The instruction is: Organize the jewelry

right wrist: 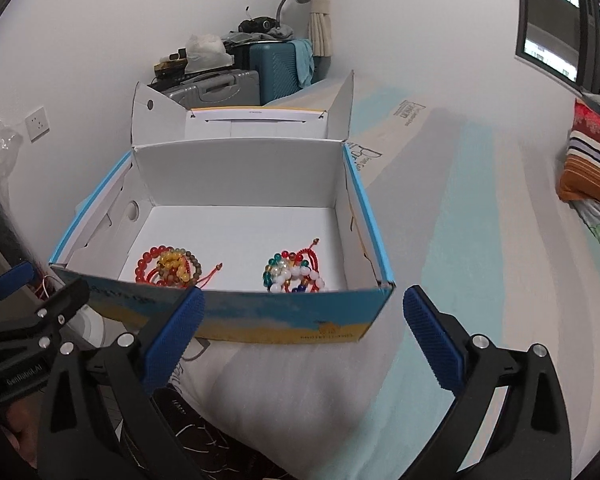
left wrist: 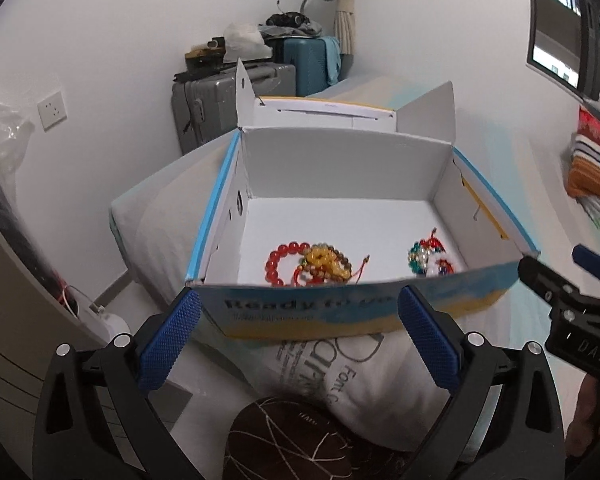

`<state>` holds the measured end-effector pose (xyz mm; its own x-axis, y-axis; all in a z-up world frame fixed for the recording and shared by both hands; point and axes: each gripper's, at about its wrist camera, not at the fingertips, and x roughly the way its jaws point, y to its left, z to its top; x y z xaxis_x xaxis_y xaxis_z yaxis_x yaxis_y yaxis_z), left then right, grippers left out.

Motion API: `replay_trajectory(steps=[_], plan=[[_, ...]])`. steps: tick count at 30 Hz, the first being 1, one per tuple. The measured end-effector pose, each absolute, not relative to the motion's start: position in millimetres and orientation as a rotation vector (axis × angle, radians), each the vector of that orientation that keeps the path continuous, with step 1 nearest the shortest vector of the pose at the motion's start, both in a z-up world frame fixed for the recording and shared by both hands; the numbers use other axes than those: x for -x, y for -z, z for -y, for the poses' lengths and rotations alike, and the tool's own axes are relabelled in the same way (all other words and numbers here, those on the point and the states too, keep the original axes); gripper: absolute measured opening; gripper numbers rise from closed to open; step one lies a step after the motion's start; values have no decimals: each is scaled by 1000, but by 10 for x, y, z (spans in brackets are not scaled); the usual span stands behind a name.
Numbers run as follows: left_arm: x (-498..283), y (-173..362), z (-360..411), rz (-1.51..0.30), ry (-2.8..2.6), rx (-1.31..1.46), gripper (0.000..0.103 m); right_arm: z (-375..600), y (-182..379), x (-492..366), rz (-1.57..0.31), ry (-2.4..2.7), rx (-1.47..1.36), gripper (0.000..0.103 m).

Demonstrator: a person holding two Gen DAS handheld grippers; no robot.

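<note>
Both piles sit in the open shoebox (right wrist: 236, 220) on the bed — red-and-amber bead bracelets (right wrist: 168, 268) at seven o'clock, multicoloured beaded bracelets (right wrist: 294, 274) at five. Left hand-held gripper (left wrist: 300, 344) and right hand-held gripper (right wrist: 304, 340) gape wide, empty. Light, slippery, tangle-prone — likely best pinched across one strand.

Two hand-held grippers hang side by side, angled downward: the left gripper (left wrist: 298, 334) with blue pads spread wide and empty, the right gripper (right wrist: 306, 338) at its 3 o'clock likewise agape, gripping nothing.

Two bead-bracelet heaps (right wrist: 172, 270) (apart) in open box (right wrist: 236, 168).
</note>
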<state>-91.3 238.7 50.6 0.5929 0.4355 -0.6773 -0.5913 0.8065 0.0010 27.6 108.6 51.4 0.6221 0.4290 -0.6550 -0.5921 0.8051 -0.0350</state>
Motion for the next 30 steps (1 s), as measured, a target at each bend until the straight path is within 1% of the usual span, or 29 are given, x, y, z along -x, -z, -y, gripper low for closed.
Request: replay_trajectory(steps=[21, 30], plan=[[968, -440, -2342, -738, -565, 257, 97, -1019, -463, -196, -700, -583, 237, 95], [932, -430, -2281, -744, -559, 223, 97, -1013, -427, -216, -705, -582, 239, 95]])
